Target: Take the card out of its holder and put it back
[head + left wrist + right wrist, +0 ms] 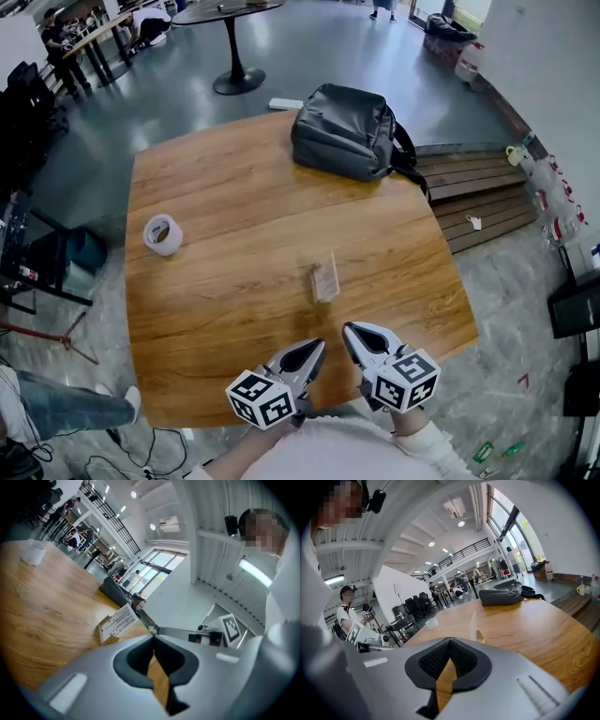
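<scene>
Closest to me, on the near side of the holder, were my left gripper and my right gripper, side by side with their tips close together. Both had their jaws pressed shut on nothing, and each gripper view showed only bare wood past the pads.

Just beyond the tips stood the holder itself, a small wooden block on the table. The card was upright in its slot, its printed face turned toward my left gripper. So the card was in place and not yet pulled.

Here is what worried me. If I came in with the jaws closed like that, a tip would likely nudge the card or tip the whole block over. The holder looked light, so if I pulled the card with one gripper and did not pin the block with the other, the block might lift with it or skid on the smooth wood. The card looked thin, so a hard or crooked pinch could bend it. With both grippers so near each other on the same side of the holder, they could also bump.

Well off to the left of the holder lay a tape roll, and far beyond it a backpack. Neither was in my way.
</scene>
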`<state>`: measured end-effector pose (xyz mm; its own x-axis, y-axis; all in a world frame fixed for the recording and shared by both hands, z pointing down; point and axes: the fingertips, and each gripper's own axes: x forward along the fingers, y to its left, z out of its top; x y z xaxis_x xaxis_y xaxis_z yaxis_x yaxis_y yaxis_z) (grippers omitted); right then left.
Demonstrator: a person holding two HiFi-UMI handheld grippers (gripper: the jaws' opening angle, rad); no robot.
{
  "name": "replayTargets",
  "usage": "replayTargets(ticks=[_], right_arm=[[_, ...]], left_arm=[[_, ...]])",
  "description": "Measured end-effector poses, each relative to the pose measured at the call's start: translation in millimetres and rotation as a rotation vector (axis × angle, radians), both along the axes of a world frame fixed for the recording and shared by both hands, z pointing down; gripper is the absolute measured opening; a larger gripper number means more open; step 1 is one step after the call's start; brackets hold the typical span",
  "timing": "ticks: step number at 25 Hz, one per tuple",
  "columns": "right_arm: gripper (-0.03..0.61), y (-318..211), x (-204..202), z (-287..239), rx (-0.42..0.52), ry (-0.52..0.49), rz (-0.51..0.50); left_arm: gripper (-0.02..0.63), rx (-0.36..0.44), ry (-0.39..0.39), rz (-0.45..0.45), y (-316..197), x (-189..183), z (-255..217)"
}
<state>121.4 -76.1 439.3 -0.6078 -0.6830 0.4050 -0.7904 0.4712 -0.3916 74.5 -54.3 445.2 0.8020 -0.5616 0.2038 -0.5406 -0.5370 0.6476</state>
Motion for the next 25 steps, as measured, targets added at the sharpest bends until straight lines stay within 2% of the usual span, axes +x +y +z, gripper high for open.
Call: replayTargets(ticks=[6,8,19,25], right_arm=[[-0.004,-23.0,-1.1,-0.6,-0.018,0.029,-0.037],[0.026,-33.2,-2.7,-2.2,-0.021,0.048,-0.060],[0.067,-99.2,0.7,-4.5,-0.033,0.240,-0.147],[0.094,-114.8,-0.7,15.2,-0.133,0.293,-0.181]], left_arm=[[0.008,-0.023,0.014,-0.010,-12.2,-5.3,6.0],[0.008,-0.025,0.018,-0.010,-16.1,-7.5,7.6],[0.008,-0.017,0.054,0.006,-35.6,-6.7,10.1],[0.008,-0.024,0.057,0.035,-37.2,-0.9,16.4]])
